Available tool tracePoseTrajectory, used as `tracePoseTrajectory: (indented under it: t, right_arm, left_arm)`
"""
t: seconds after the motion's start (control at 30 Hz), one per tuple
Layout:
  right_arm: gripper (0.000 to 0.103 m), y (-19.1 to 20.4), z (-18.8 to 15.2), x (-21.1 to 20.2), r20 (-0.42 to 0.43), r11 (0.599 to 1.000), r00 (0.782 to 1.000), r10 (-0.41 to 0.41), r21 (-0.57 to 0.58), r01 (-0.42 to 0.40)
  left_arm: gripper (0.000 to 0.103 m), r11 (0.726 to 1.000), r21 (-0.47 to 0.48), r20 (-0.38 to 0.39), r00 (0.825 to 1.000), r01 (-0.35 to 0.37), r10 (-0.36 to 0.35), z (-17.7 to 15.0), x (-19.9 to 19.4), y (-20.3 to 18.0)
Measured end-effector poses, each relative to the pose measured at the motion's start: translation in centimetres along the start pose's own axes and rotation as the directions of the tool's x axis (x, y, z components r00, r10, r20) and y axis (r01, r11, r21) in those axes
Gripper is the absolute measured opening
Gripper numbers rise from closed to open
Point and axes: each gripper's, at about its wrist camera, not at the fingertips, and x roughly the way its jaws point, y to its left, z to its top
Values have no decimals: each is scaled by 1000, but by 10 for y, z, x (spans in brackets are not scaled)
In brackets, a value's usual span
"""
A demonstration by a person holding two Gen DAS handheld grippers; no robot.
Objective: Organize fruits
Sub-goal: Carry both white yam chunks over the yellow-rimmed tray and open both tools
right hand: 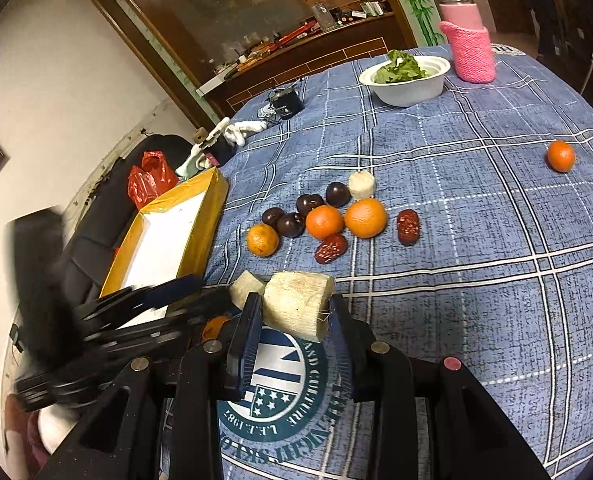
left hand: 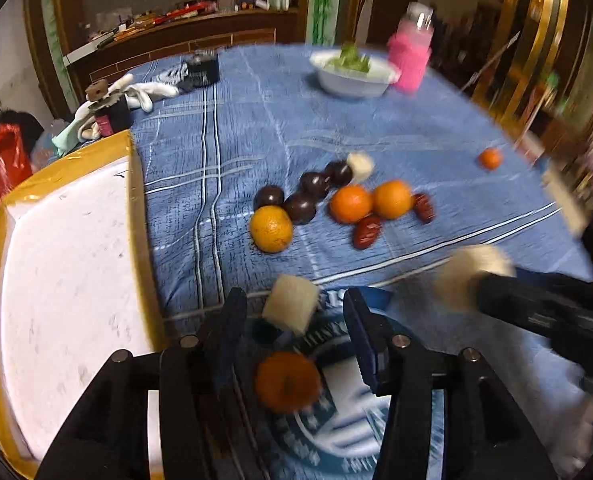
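Your right gripper (right hand: 296, 312) is clamped on a pale, fibrous cut chunk (right hand: 298, 304), both pads pressing its sides, held just above the blue plaid tablecloth (right hand: 476, 240). Your left gripper (left hand: 292, 320) has its jaws parted, nothing pinched. A second pale chunk (left hand: 290, 308) sits between and just past the tips, touching neither pad as far as the blur allows. A small orange (left hand: 287, 380) lies lower between the fingers, blurred; whether it rests on the cloth or is in the air, can't tell.

Yellow-rimmed tray (left hand: 136, 216), white inside, sits at the cloth's left edge, just beside your left gripper.

Fruit cluster mid-table, well apart from both grippers:
- four dark plums (right hand: 292, 224), bunched
- three oranges (right hand: 364, 218), two touching, one at the left end
- two red dates (right hand: 408, 226), one either side of the big orange
- a third pale chunk (right hand: 361, 185) behind the plums

One lone orange (right hand: 560, 156) far right, well apart from the rest.

Far side: white bowl (right hand: 412, 88) with greens, pink-sleeved bottle (right hand: 470, 48) just beside it.
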Motion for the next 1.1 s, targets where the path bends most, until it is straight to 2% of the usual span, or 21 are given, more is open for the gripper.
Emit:
tracePoseTrajectory:
  t: [0.07, 0.13, 0.17, 0.2, 0.27, 0.4, 0.47, 0.5, 0.57, 0.63, 0.73, 0.83, 0.93, 1.0, 1.1]
  right_arm:
    - [37, -2, 0, -3, 4, 1000, 1000, 6, -3, -6]
    - [37, -2, 0, -7, 7, 1000, 1000, 13, -13, -13]
    - [37, -2, 1, -7, 8, 1000, 1000, 15, -16, -15]
    - [37, -1, 1, -8, 8, 1000, 1000, 18, -22, -17]
    - [37, 3, 3, -7, 5, 999, 1000, 22, -34, -22]
    - [37, 23, 6, 2, -17, 996, 999, 29, -78, -31]
    - [37, 37, 7, 8, -30, 994, 999, 39, -106, -42]
    - [37, 48, 8, 13, -41, 991, 998, 48, -125, -52]
    - [37, 72, 7, 24, -66, 984, 996, 64, -162, -74]
    - [37, 101, 5, 40, -103, 972, 991, 83, -211, -103]
    - [37, 142, -1, 66, -158, 950, 983, 97, -280, -139]
    - [38, 176, -13, 96, -217, 930, 972, 93, -329, -163]
    - [38, 199, -22, 123, -264, 917, 962, 69, -363, -165]
    - [39, 208, -25, 137, -284, 913, 957, 51, -376, -160]
    - [39, 213, -28, 151, -303, 919, 952, 51, -359, -163]
  left_arm:
    - [49, 998, 23, -48, 997, -55, 57, 1, 19, -5]
    - [47, 997, 32, -74, 995, -71, 73, -3, 31, -6]
    - [36, 996, 29, -63, 994, -86, 88, -4, 28, -5]
    - [31, 994, 25, -55, 993, -106, 107, -5, 25, -3]
    - [30, 998, -51, -33, 999, -28, 26, -6, 13, 12]
    - [30, 977, -195, 71, 995, 89, -77, -13, -29, 49]
    - [30, 959, -263, 130, 989, 104, -72, -21, -53, 75]
    - [30, 947, -308, 157, 986, 94, -47, -28, -65, 94]
    - [30, 922, -379, 174, 985, 74, -8, -39, -75, 127]
    - [30, 889, -456, 165, 985, 35, 45, -53, -80, 161]
    - [30, 827, -562, 141, 988, 22, 69, -81, -80, 205]
    - [30, 796, -604, 139, 988, 34, 63, -94, -78, 225]
    - [39, 776, -626, 171, 984, 76, 42, -104, -85, 237]
    - [60, 765, -638, 191, 981, 88, 46, -108, -91, 243]
    - [67, 746, -656, 222, 974, 114, 47, -115, -101, 252]
